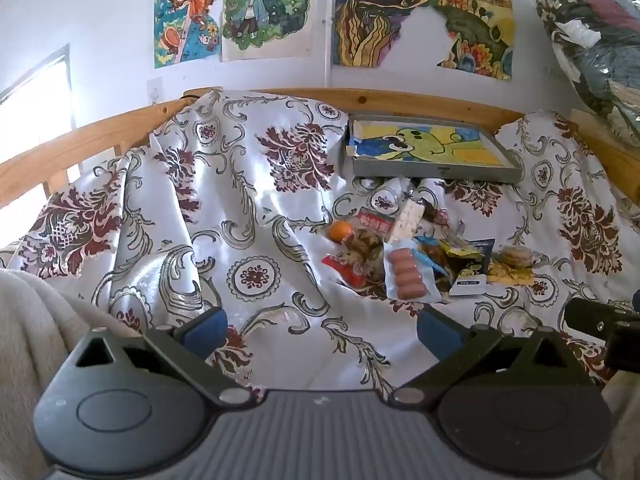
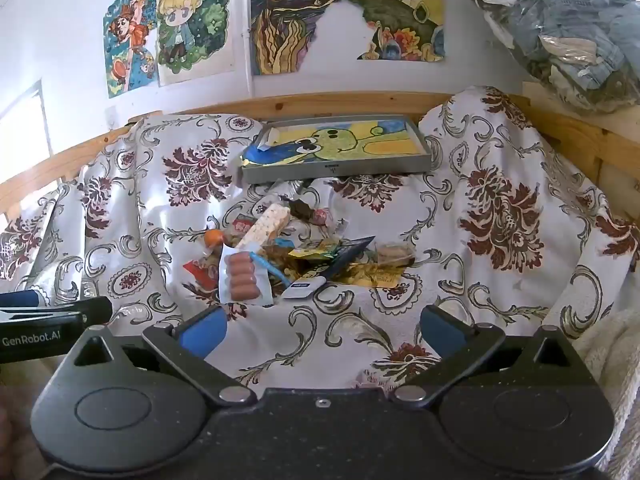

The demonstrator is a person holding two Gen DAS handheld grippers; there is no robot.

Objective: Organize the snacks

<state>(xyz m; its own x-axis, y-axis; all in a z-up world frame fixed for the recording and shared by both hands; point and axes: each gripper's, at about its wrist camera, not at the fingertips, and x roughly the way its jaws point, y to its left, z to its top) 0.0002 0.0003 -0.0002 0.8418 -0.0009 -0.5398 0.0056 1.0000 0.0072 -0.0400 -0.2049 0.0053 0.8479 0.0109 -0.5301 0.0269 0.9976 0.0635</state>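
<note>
A heap of snacks lies on a flowered cloth: a clear pack of small sausages (image 1: 406,276) (image 2: 242,277), an orange (image 1: 340,231) (image 2: 213,237), a white puffed-rice bar (image 1: 408,218) (image 2: 269,220), a dark blue packet (image 1: 472,266) (image 2: 344,256) and several crinkled wrappers. Behind the heap sits a grey tray (image 1: 436,172) (image 2: 340,166) lined with a cartoon drawing. My left gripper (image 1: 320,330) hovers open, short of the heap and to its left. My right gripper (image 2: 322,330) is also open, just short of the sausages, with nothing between its blue pads.
The flowered cloth (image 1: 248,208) (image 2: 500,200) drapes over a wooden frame (image 1: 400,100) (image 2: 340,104). A plastic bag of clothes (image 1: 600,40) (image 2: 568,32) sits top right. Fuzzy cream fabric (image 1: 36,320) (image 2: 616,352) borders the near edges. Each view shows the other gripper at its side edge.
</note>
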